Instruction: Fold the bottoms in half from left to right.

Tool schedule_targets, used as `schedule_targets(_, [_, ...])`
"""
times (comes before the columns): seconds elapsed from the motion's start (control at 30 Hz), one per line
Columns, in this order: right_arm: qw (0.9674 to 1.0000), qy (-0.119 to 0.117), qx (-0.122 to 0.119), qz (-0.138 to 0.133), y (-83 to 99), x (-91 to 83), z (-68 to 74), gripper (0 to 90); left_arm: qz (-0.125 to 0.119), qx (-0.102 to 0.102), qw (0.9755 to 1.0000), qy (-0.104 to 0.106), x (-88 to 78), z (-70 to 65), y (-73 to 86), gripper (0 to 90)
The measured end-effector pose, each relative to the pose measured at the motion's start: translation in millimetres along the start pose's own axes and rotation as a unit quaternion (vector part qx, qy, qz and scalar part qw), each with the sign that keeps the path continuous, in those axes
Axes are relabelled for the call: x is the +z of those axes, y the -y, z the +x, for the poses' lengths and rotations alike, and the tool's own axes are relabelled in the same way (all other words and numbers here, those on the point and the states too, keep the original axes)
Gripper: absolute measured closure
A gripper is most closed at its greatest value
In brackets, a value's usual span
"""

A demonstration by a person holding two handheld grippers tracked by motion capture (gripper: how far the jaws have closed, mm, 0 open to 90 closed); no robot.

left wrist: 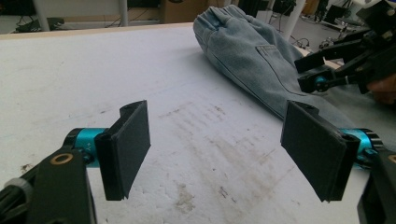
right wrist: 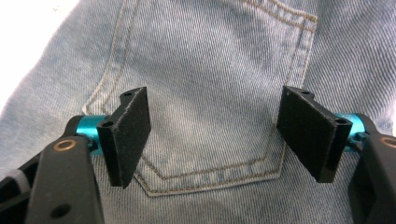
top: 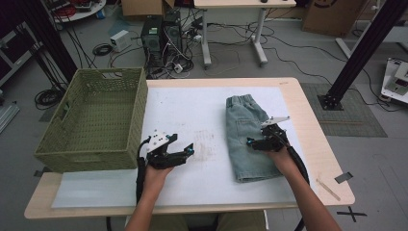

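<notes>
High view is showing a pair of folded denim shorts point(top: 248, 139) lying on the white surface point(top: 202, 120), toward three o'clock of its middle, with the waistband pointing to twelve o'clock and the leg hems to six. A green woven basket point(top: 96, 118) is sitting at nine o'clock, overhanging the surface's left edge, well apart from the shorts. The right gripper point(top: 251, 142) is hovering over the lower half of the shorts, its fingers spread wide and gripping nothing; the right gripper view is looking straight down on a stitched back pocket point(right wrist: 210, 107), which is lying between the two released fingers point(right wrist: 128, 135), though whether their tips are touching the denim is hard to tell. The left gripper point(top: 187, 150) is sitting over bare surface between basket and shorts, its fingers point(left wrist: 128, 147) likewise standing wide apart and empty, aimed toward the shorts at two o'clock in the left gripper view.
</notes>
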State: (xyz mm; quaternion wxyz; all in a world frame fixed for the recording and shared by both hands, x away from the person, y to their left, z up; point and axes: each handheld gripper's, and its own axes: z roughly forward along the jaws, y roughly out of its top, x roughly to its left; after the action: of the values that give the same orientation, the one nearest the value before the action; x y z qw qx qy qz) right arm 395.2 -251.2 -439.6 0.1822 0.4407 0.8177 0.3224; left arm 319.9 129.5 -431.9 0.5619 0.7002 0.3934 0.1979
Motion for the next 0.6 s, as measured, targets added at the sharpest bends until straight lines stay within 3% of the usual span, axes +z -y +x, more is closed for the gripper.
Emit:
schedule_targets(0.13, [0.9994, -0.025, 0.022, -0.011, 0.6, -13.7, -1.9, 26.1, 0.000, 0.001, 1.0000, 0.000, -0.5, 0.0, -1.7, 24.0])
schedule_targets(0.2, [0.9992, -0.021, 0.026, -0.024, 5.2, -25.8, -5.2, 29.9, 0.000, 0.002, 1.0000, -0.001, -0.1, -0.1, -2.7, 24.0])
schedule_targets(0.3, [0.9999, -0.009, 0.011, -0.005, 15.3, -37.4, -12.7, 39.2, -0.001, 0.003, 1.0000, 0.001, 0.7, -1.0, -3.8, 24.0])
schedule_targets(0.47, [0.9994, -0.010, 0.014, 0.029, 34.5, -46.4, -25.0, 51.0, -0.001, 0.005, 1.0000, 0.001, 2.2, -2.5, -4.5, 24.1])
schedule_targets(0.53, [0.9992, -0.007, 0.012, 0.038, 43.7, -48.3, -27.3, 50.7, -0.001, 0.005, 1.0000, 0.001, 2.9, -3.0, -4.8, 24.1])
schedule_targets(0.6, [0.9996, -0.003, 0.005, 0.027, 53.1, -51.4, -27.6, 49.2, -0.001, 0.005, 1.0000, 0.002, 3.2, -3.3, -5.0, 24.0])
